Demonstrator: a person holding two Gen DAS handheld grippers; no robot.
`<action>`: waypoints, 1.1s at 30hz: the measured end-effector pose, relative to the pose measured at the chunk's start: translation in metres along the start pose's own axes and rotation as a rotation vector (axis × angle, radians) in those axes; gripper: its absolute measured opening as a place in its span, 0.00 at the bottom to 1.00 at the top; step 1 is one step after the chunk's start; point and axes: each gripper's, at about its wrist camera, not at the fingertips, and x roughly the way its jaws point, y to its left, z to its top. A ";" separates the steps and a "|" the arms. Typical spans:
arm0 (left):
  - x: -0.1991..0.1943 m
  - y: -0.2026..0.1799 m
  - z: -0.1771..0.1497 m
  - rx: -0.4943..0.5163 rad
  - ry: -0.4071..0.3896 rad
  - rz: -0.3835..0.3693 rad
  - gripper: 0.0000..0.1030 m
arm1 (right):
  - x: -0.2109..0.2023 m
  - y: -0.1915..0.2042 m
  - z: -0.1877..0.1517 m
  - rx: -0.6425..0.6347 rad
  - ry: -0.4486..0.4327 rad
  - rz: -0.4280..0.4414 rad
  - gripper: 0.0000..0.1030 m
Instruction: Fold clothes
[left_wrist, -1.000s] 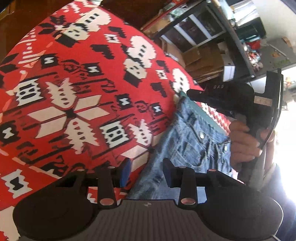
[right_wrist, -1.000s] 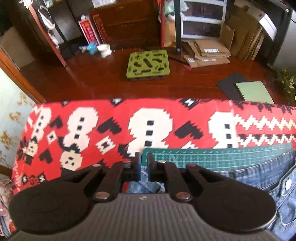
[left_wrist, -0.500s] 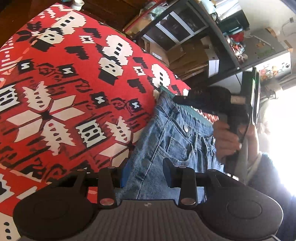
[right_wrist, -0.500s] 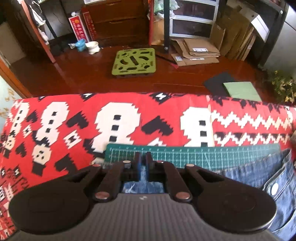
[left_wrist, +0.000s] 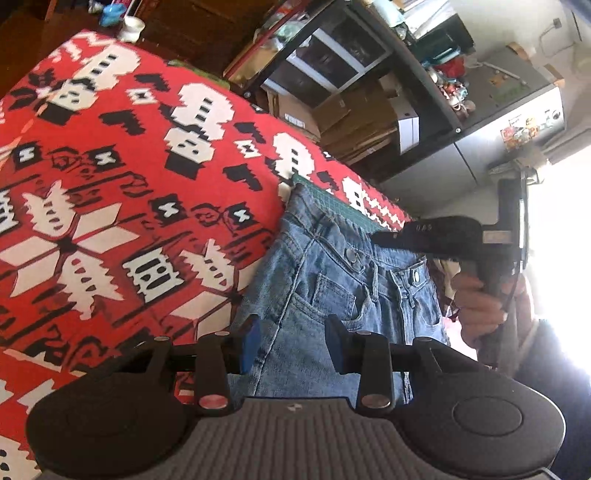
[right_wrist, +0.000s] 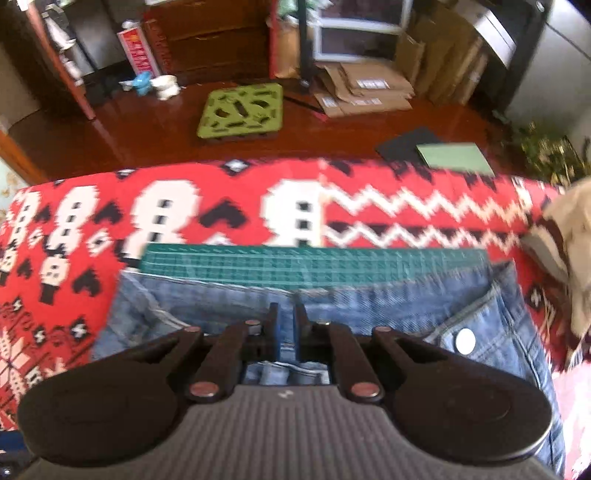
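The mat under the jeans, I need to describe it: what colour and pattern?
Dark green mat with a pale grid, clearest in the right wrist view.

Green perforated mat (right_wrist: 242, 110) on the floor, possibly plastic; flattened cardboard (right_wrist: 364, 92) nearby.

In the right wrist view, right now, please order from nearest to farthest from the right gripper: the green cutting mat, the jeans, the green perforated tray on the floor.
1. jeans, directly under the right gripper
2. green cutting mat, just beyond the jeans, on the red patterned cloth
3. green perforated tray, far ahead on the floor
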 end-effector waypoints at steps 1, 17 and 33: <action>0.000 -0.001 0.000 0.008 -0.004 0.004 0.35 | 0.004 -0.005 0.000 0.015 0.001 -0.005 0.06; 0.003 -0.015 -0.004 0.092 -0.042 0.021 0.35 | -0.006 -0.031 0.012 0.064 -0.061 -0.032 0.06; 0.011 -0.018 -0.007 0.115 -0.027 0.031 0.35 | -0.001 -0.056 0.019 0.138 -0.093 -0.099 0.06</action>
